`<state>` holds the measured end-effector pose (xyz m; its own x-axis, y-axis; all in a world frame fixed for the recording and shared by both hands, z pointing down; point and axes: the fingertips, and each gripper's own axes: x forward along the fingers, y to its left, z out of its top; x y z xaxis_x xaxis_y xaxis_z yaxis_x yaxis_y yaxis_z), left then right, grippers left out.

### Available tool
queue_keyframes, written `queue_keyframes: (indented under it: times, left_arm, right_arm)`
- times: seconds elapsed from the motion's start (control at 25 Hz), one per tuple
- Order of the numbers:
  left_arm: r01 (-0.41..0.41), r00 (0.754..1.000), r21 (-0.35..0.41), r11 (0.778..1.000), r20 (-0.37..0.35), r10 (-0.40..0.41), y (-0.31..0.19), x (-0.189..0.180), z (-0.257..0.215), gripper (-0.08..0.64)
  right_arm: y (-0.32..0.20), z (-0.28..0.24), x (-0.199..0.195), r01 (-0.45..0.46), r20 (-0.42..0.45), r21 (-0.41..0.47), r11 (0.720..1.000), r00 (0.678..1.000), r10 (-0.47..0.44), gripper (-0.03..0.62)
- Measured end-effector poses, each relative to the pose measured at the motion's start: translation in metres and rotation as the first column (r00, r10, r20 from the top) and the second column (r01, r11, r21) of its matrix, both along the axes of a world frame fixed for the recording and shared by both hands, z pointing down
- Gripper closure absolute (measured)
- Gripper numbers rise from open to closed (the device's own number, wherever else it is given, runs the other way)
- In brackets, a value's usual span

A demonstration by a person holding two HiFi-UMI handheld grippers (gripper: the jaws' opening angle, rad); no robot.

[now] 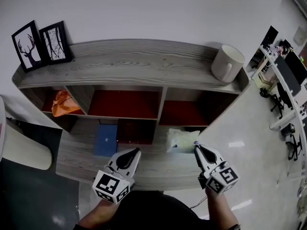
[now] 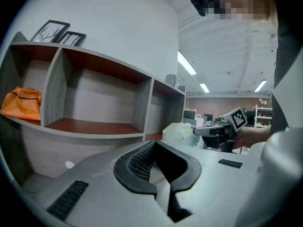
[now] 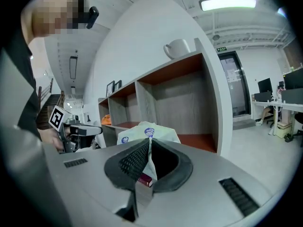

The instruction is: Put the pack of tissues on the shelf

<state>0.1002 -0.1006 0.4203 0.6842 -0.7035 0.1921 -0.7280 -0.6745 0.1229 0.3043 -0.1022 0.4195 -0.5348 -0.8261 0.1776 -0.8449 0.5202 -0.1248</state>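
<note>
The pack of tissues [image 1: 181,139], pale and soft in a plastic wrap, is on the shelf unit's wide lower board [image 1: 158,164], in front of the right compartment. My right gripper [image 1: 195,147] touches its near right corner. In the right gripper view the right gripper [image 3: 149,143] is shut on a thin fold of the pack of tissues [image 3: 144,130]. My left gripper [image 1: 138,151] hovers over the same board to the pack's left. In its own view the left gripper [image 2: 154,142] is shut with nothing in it, and the pack of tissues [image 2: 179,132] and the right gripper [image 2: 208,130] lie ahead to the right.
The grey wooden shelf [image 1: 134,61] has three red-backed upper compartments. An orange bag [image 1: 62,103] fills the left one. A blue box [image 1: 106,139] sits lower left. On top stand two framed pictures [image 1: 42,44] and a white mug [image 1: 227,63]. Office desks [image 1: 288,75] are at right.
</note>
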Motion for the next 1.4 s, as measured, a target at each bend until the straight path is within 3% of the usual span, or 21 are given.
queue_keyframes:
  times: [0.12,0.24,0.72,1.4]
  left_arm:
    - [-0.055,0.998,-0.006,0.998,-0.03,0.055,-0.005,0.004,-0.009,0.546]
    - [-0.093,0.995,0.017,0.996,-0.022,0.094,-0.012,0.005,-0.019,0.546]
    - [0.009,1.0,0.049,0.999,-0.03,-0.007,-0.041,0.015,-0.036,0.546]
    - [0.034,0.999,0.005,0.999,-0.024,-0.034,-0.039,0.031,-0.021,0.546]
  right_arm:
    - [-0.016,-0.019,0.0,-0.03,0.029,0.023,0.999,0.999,0.029,0.569]
    - [-0.035,-0.027,0.003,-0.047,0.004,0.044,0.998,0.999,0.047,0.569]
    - [-0.115,-0.001,0.026,-0.039,-0.025,0.03,0.999,0.999,0.039,0.569]
    - [-0.14,0.041,0.031,-0.072,-0.115,-0.029,0.997,0.991,0.068,0.567]
